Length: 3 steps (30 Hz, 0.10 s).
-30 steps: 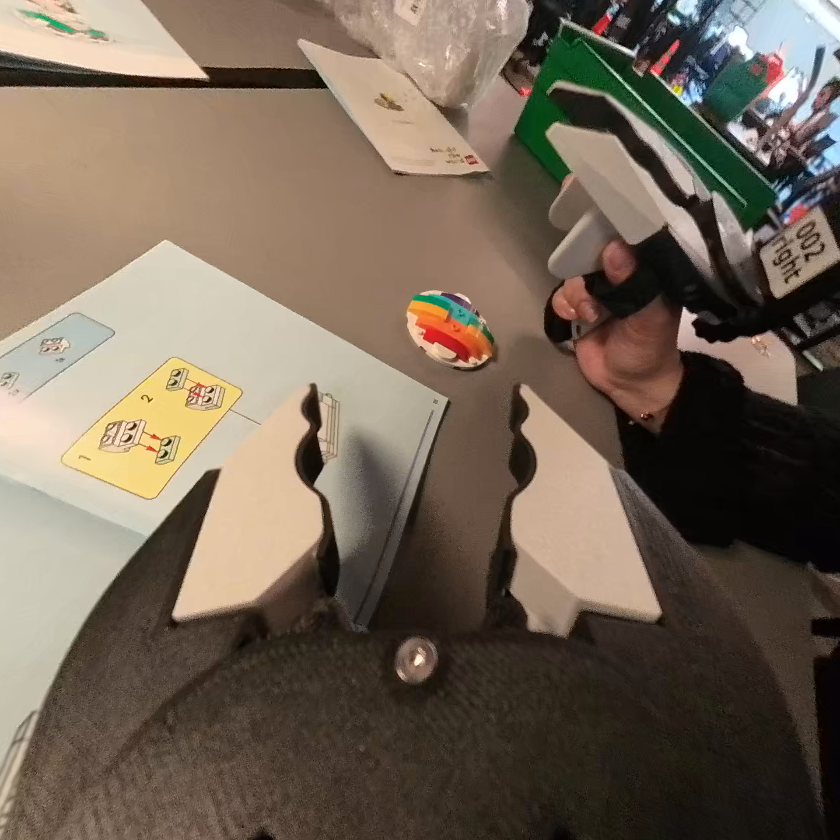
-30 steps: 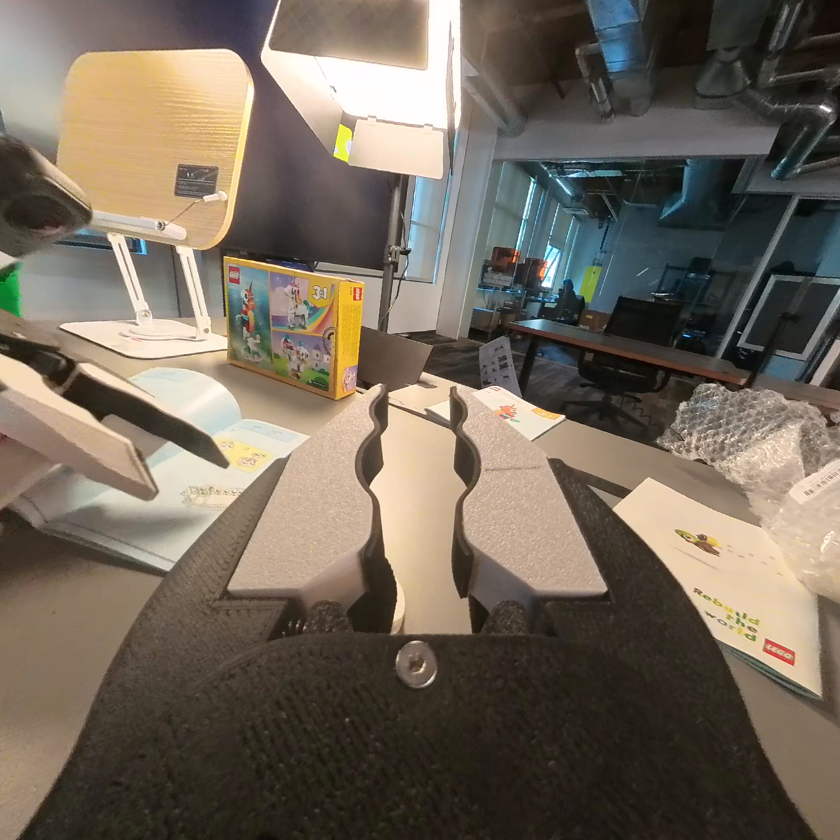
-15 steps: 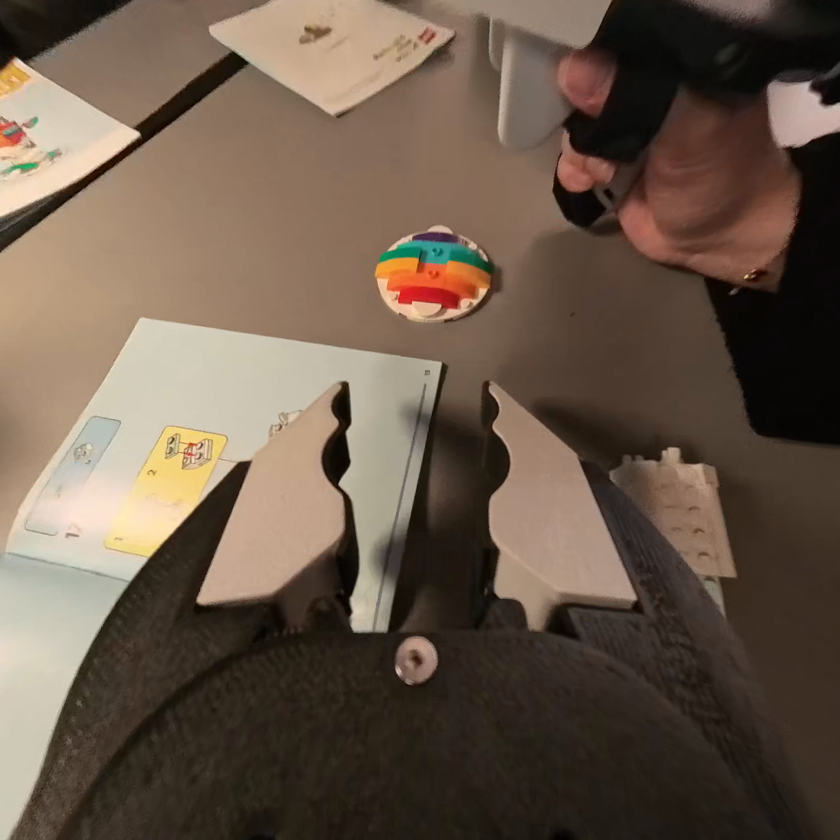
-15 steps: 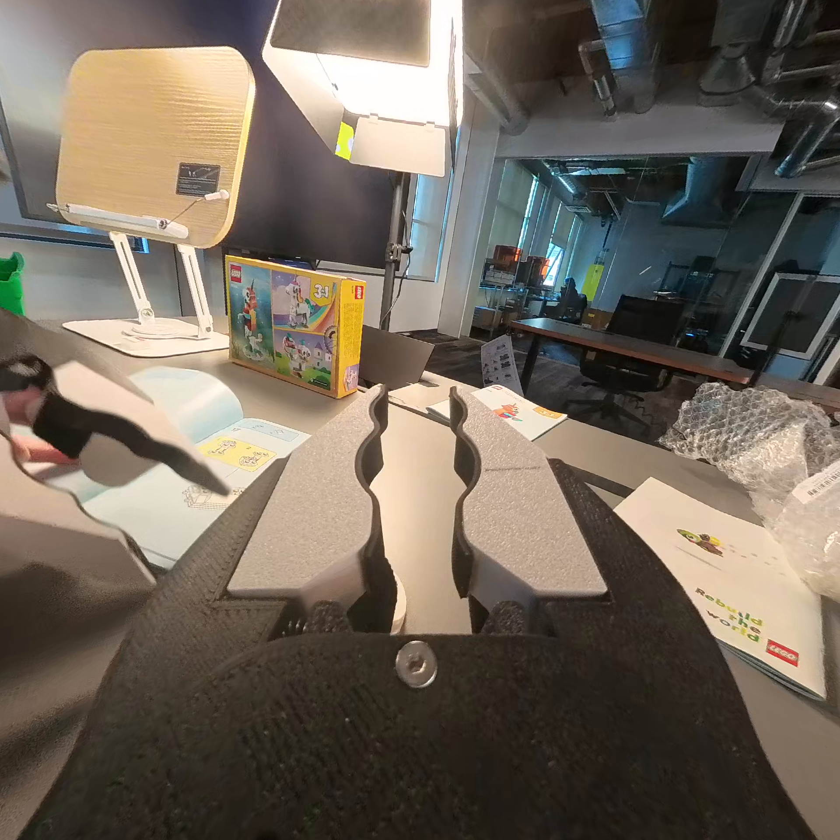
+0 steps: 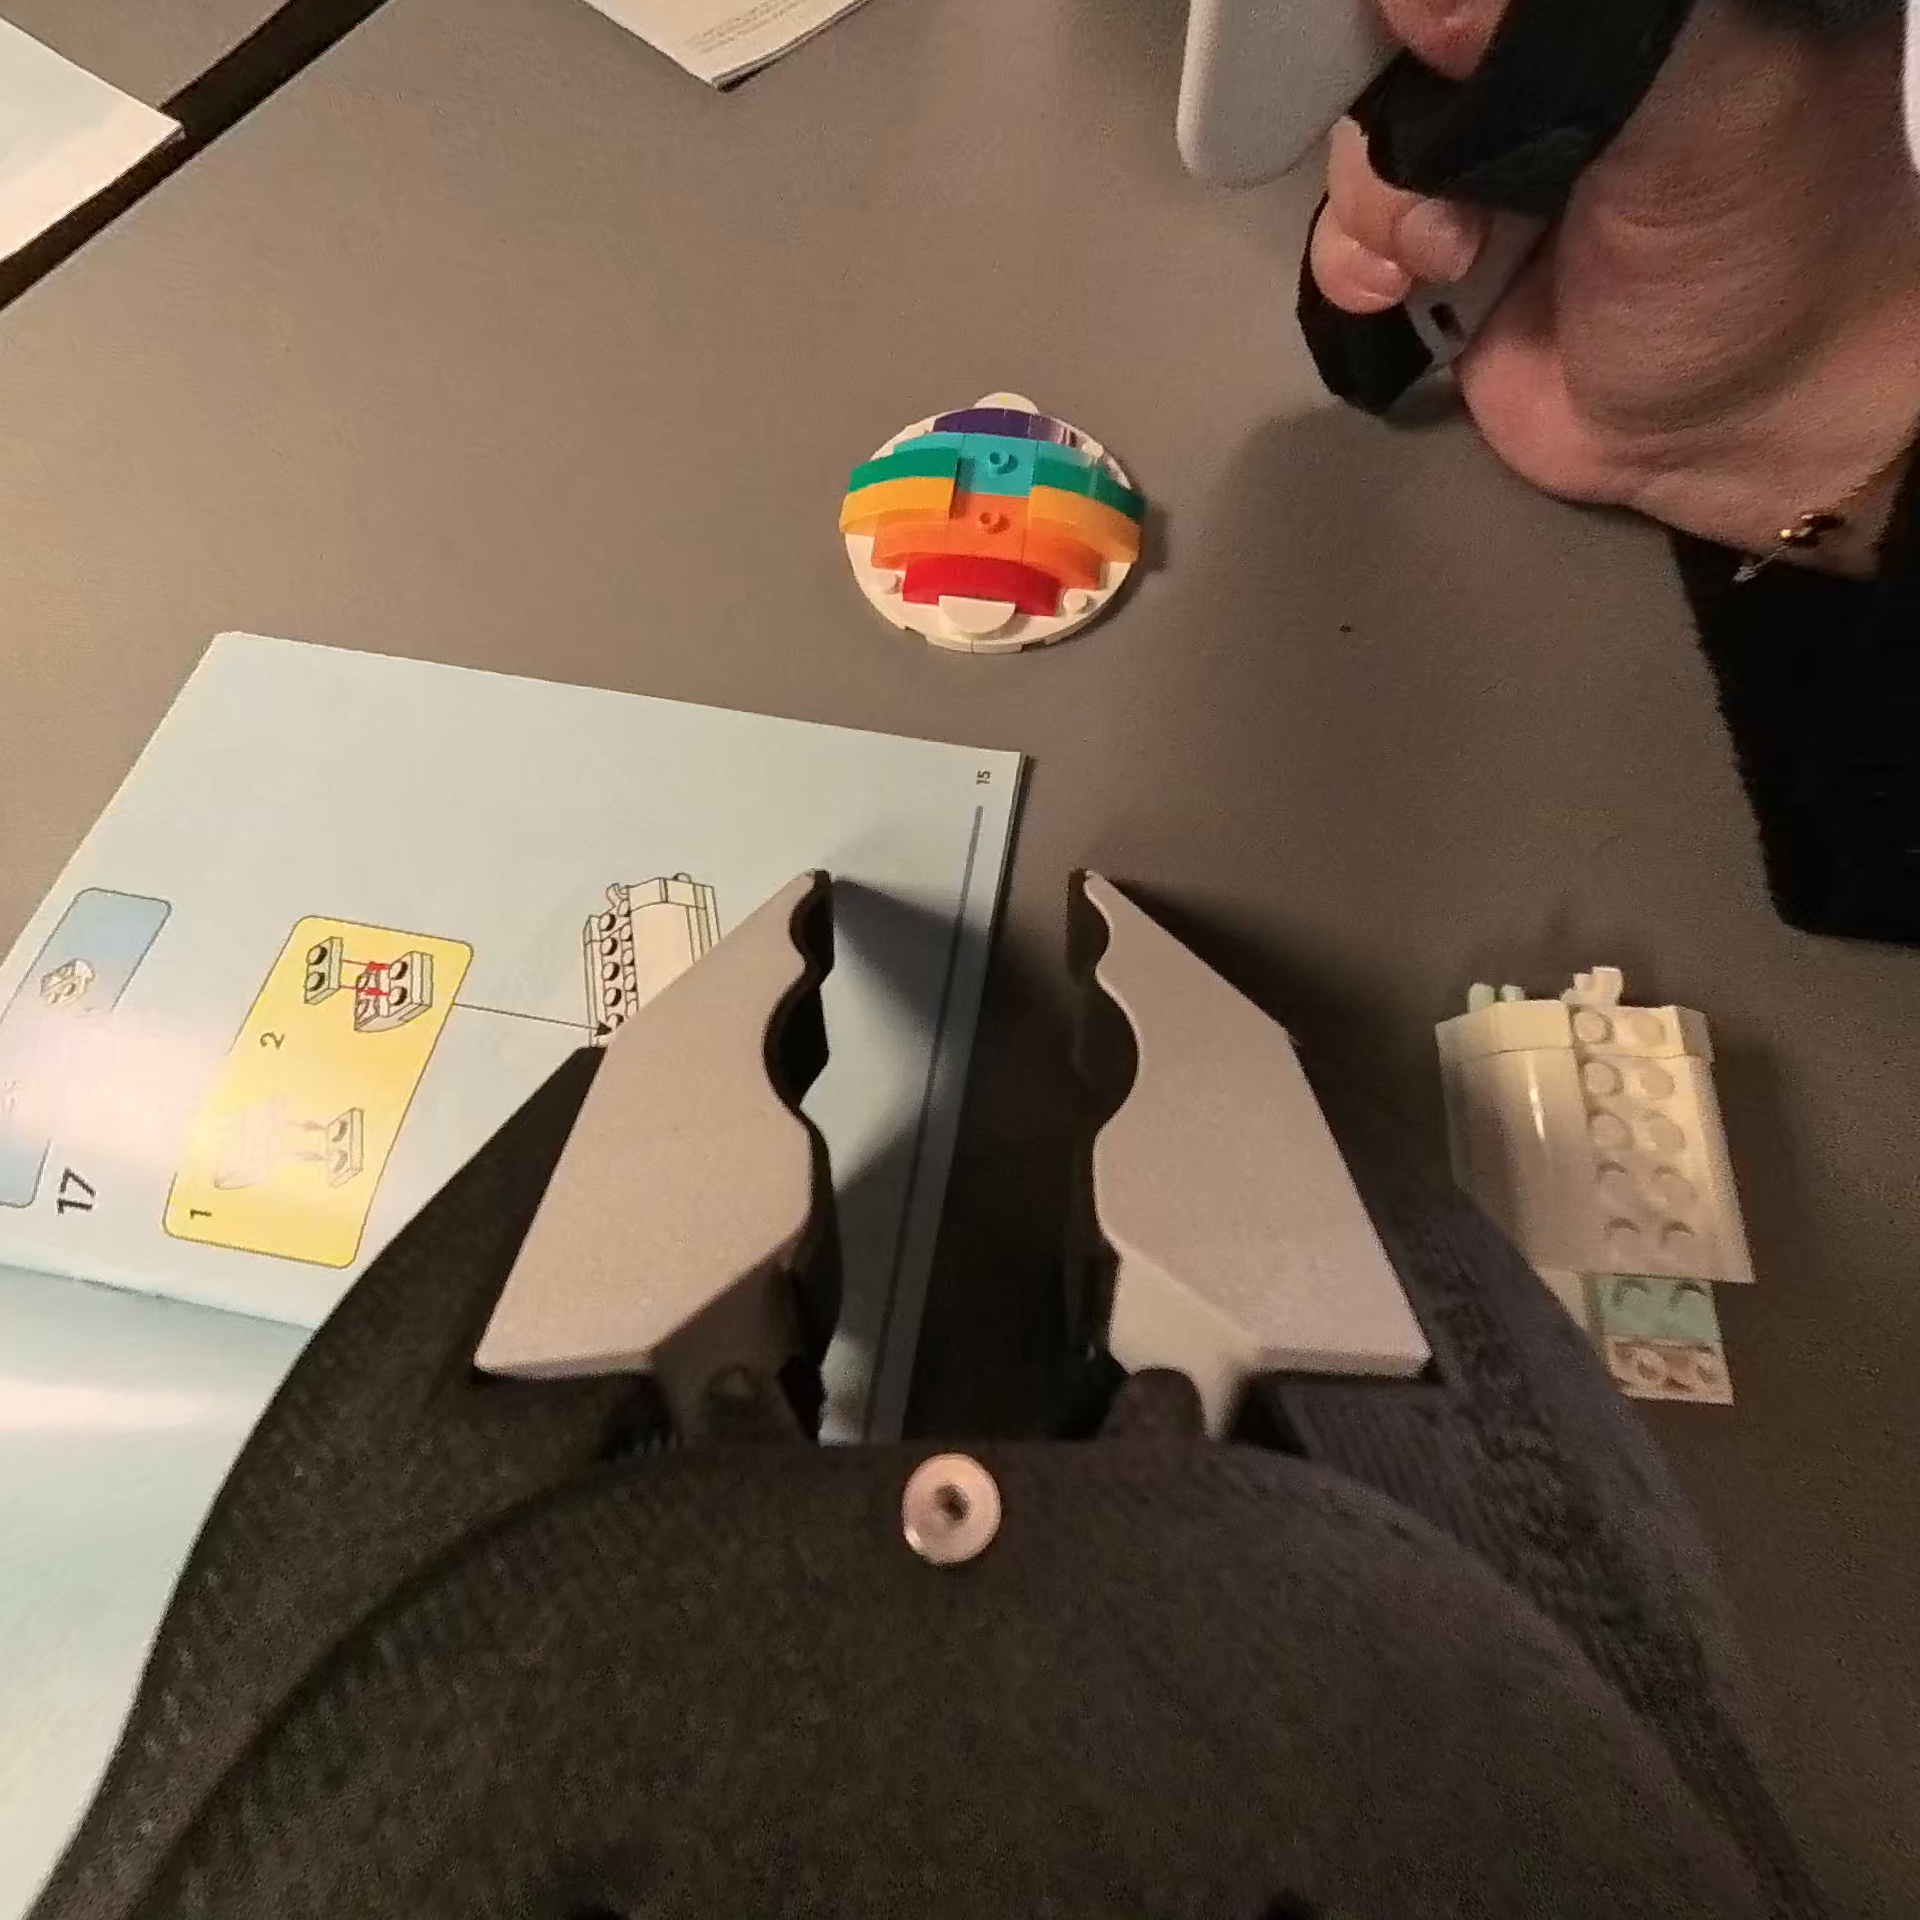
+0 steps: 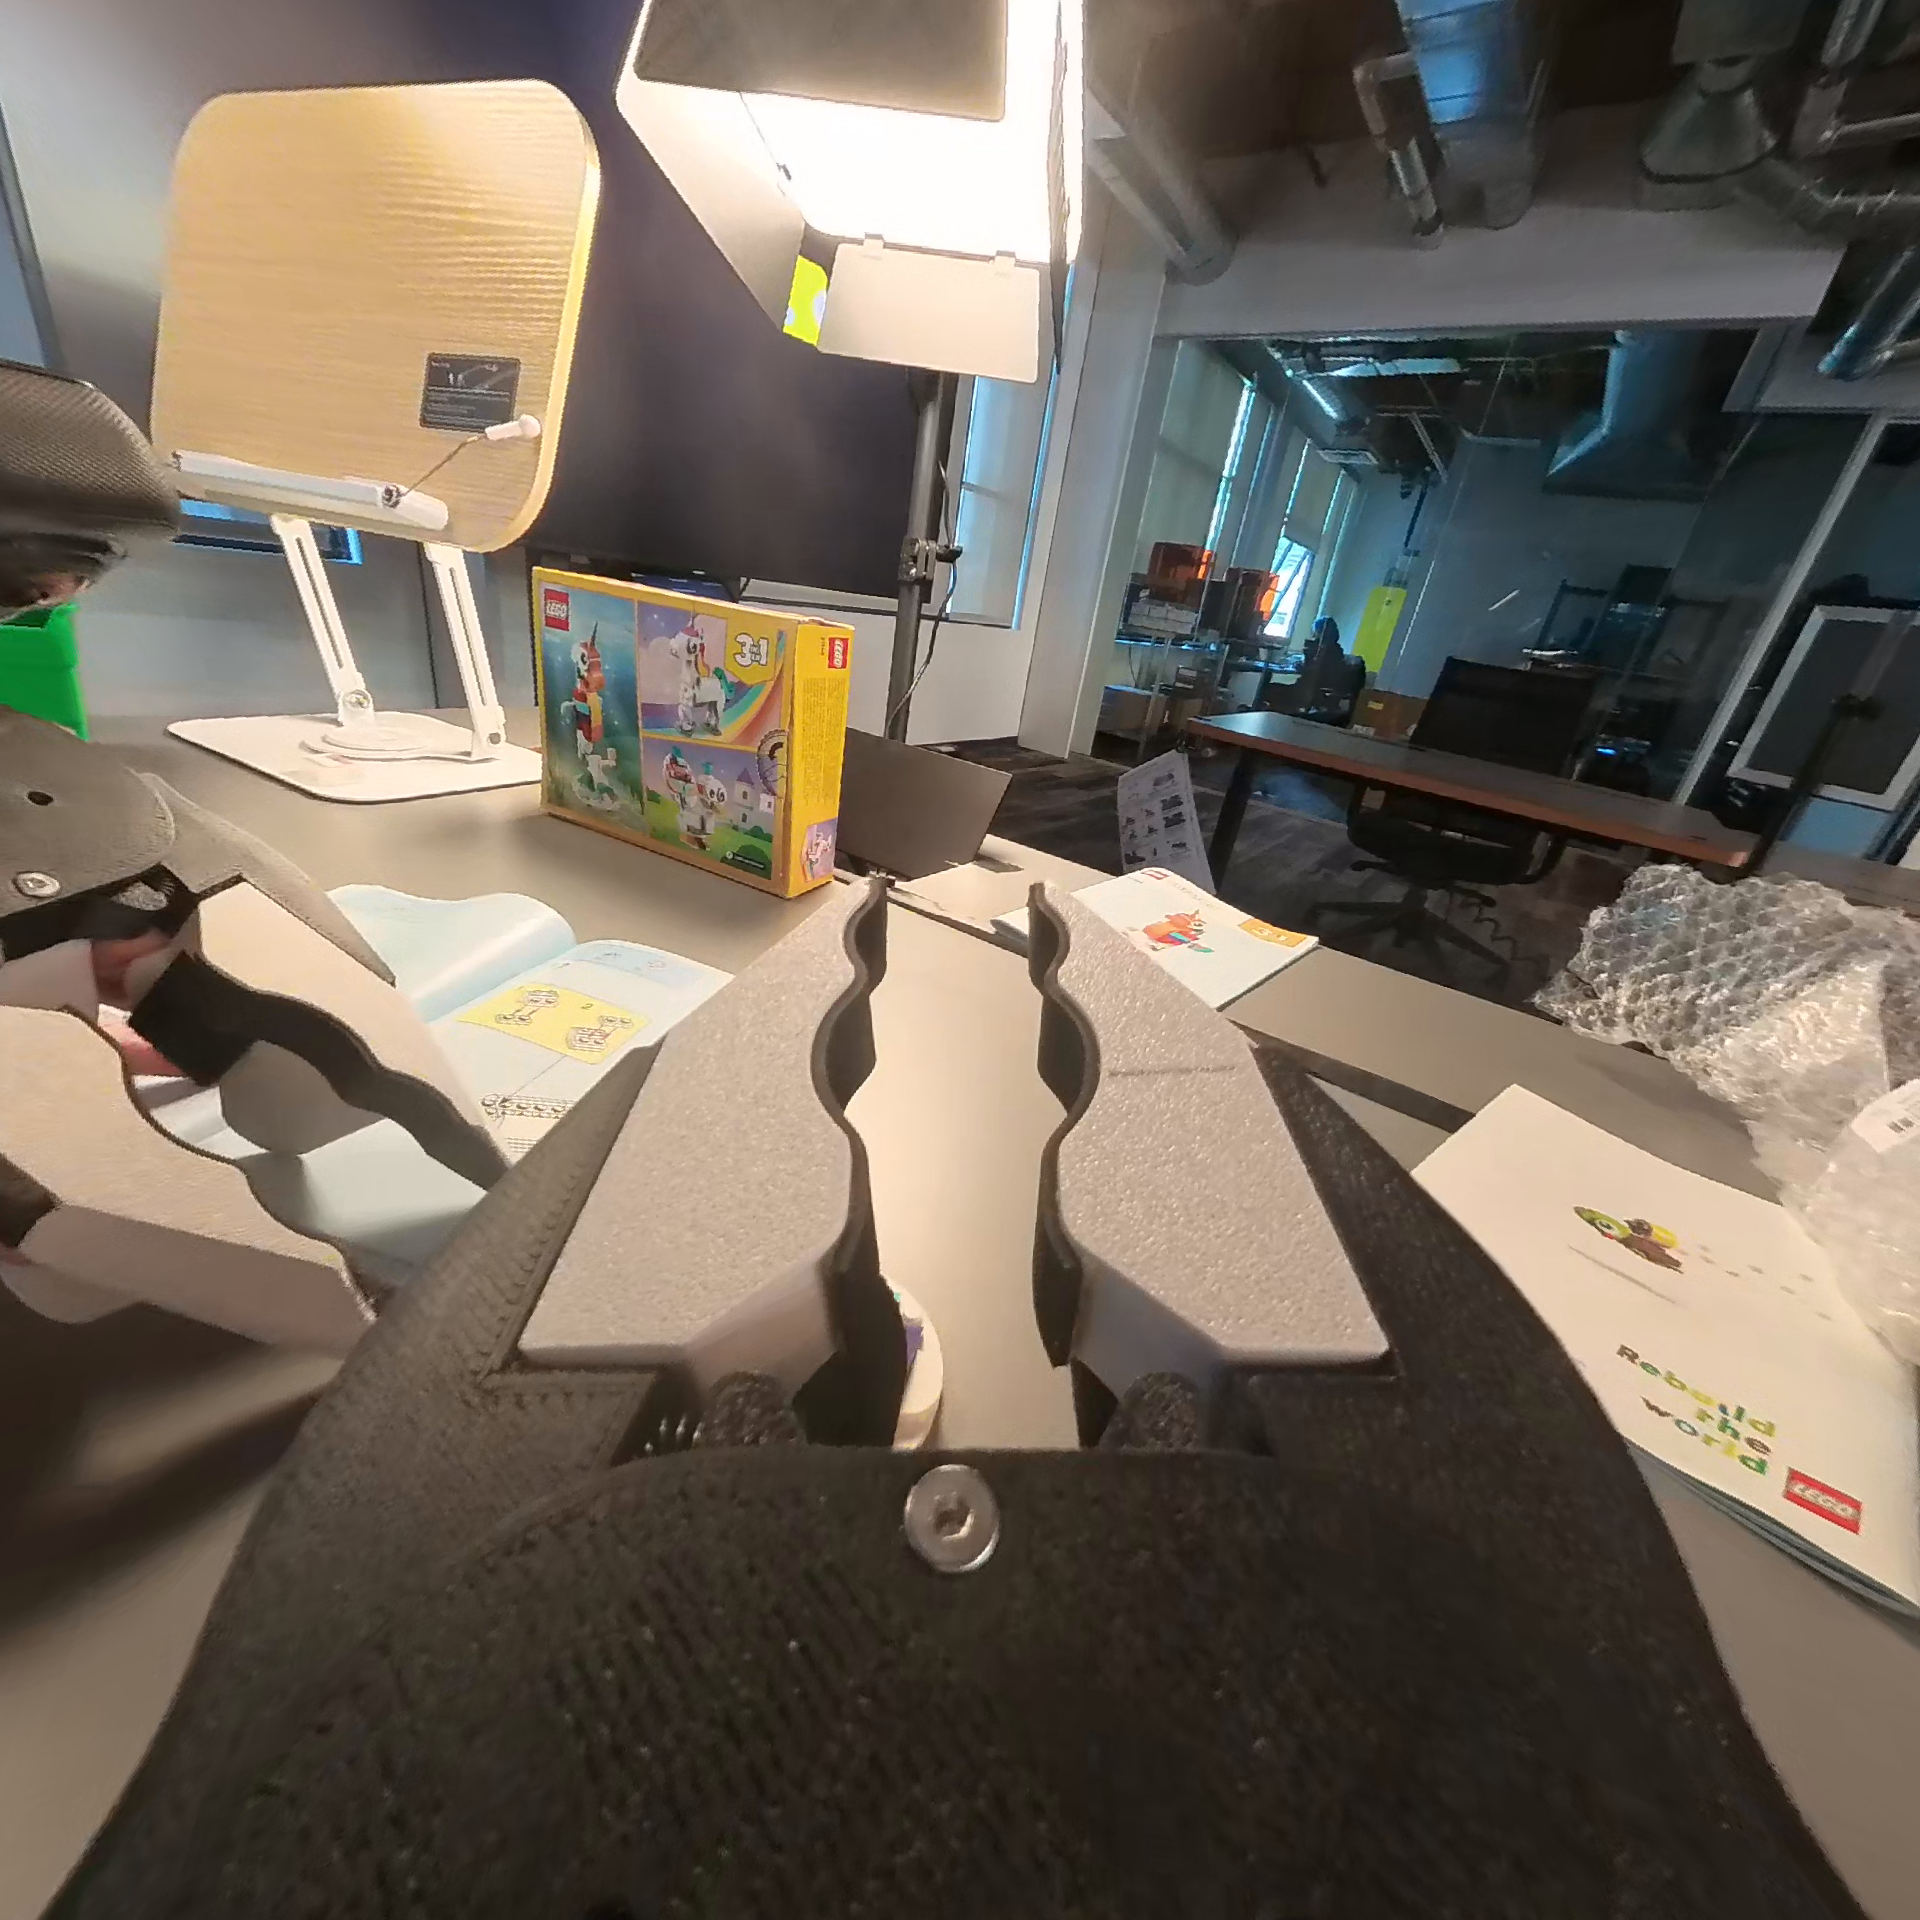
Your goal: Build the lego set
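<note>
A round white disc with rainbow bricks [image 5: 992,525] lies on the grey table [image 5: 520,416]. A white brick build [image 5: 1600,1143] lies to the right of my left gripper [image 5: 954,894], which is open and empty and hovers over the right edge of the open instruction booklet [image 5: 520,831]. My right gripper [image 6: 958,904] is open by a narrow gap and empty. It points level across the table, with the disc's edge [image 6: 920,1382] showing low between its fingers. A hand [image 5: 1662,260] holds it above and right of the disc.
A yellow Lego box [image 6: 686,748] and a wooden book stand [image 6: 364,312] are at the back. Bubble wrap [image 6: 1745,987] and a white leaflet [image 6: 1714,1320] lie on the right. Another booklet [image 6: 1195,935] lies beyond. The left gripper [image 6: 260,1091] shows at the left. Across from one pair of fingers to the other is roughly 15 cm.
My left gripper has tilted down toward the table and its jaws have narrowed; the white brick build came into its view. My right gripper has barely moved.
</note>
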Tool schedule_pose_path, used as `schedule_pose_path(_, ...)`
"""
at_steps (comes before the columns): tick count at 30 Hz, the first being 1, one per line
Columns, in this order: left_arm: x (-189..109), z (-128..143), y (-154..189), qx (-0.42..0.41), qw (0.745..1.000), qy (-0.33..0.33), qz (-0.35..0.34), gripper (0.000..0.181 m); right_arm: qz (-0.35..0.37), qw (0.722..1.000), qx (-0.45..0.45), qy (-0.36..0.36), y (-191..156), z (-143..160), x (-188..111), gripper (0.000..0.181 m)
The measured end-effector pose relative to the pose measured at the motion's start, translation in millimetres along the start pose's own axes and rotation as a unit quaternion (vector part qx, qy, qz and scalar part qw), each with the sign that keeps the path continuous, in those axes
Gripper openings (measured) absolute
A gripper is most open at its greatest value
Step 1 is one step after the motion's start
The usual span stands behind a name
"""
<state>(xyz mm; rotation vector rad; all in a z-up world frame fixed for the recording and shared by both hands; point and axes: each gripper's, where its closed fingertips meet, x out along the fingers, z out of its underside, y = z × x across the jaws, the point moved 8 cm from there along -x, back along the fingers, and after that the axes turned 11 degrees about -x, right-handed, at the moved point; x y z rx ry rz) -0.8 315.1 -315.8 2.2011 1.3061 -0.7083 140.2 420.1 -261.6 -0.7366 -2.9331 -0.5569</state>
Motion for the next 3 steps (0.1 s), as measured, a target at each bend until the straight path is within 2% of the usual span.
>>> schedule_pose_path(1, -0.1, 0.0, -0.2, -0.001, 1.0, 0.0, 0.001, 0.044, 0.0, 1.0, 0.0, 0.0, 0.0, 0.0, 0.0, 0.025)
schedule_pose_path(3, -0.2, -0.1, -0.8, -0.004, 1.0, 0.001, 0.0, 0.042, -0.001, 1.0, 0.001, -0.001, -0.2, 0.3, 0.2, 0.025)
